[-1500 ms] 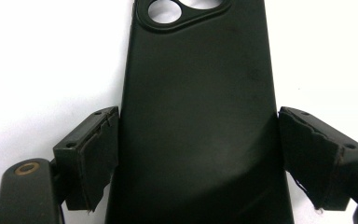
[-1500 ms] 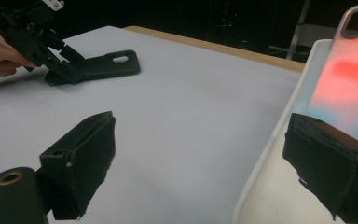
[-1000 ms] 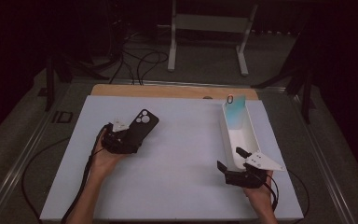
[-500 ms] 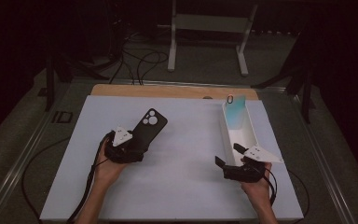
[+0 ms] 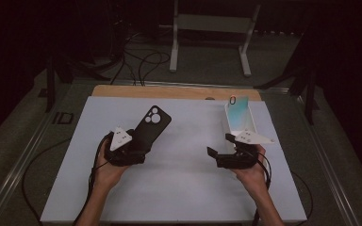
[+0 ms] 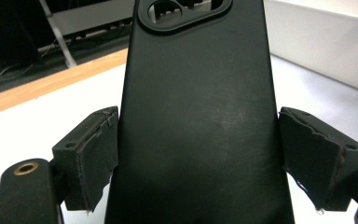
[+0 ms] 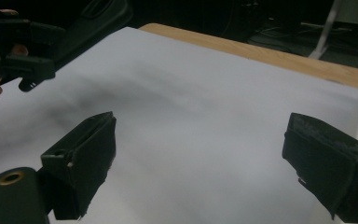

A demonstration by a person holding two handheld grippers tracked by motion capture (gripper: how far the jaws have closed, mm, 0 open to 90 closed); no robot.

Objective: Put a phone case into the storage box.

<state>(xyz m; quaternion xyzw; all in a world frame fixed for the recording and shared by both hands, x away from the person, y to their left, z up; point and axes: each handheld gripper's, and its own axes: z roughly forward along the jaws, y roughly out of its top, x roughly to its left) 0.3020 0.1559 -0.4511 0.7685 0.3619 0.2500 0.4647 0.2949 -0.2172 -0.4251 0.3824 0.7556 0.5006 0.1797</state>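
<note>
Left gripper [image 6: 198,158]: the two black jaws stand on either side of a black phone case [image 6: 198,116] and press its long edges, so the case is clamped between them. In the high view the case [image 5: 152,126] projects from this gripper [image 5: 133,147] toward the far edge of the desk, camera cut-out at its far end, and looks raised clear of the surface; gripping it low down leaves most of its length free, presumably for fitting or presenting.

Right gripper [image 7: 200,163]: the jaws are wide apart with nothing between them, only the bare white desk [image 7: 205,107] beneath. This gripper [image 5: 219,153] hovers near the right edge of the desk [image 5: 193,188], pointed across toward the left gripper [image 7: 25,65], probably ready to receive or steady something.

Just beyond the right hand [image 5: 252,172], a white open box [image 5: 239,120] lies along the right edge; a phone [image 5: 238,113] with a pale, teal-tinted back rests in it, camera end at the far side.
</note>
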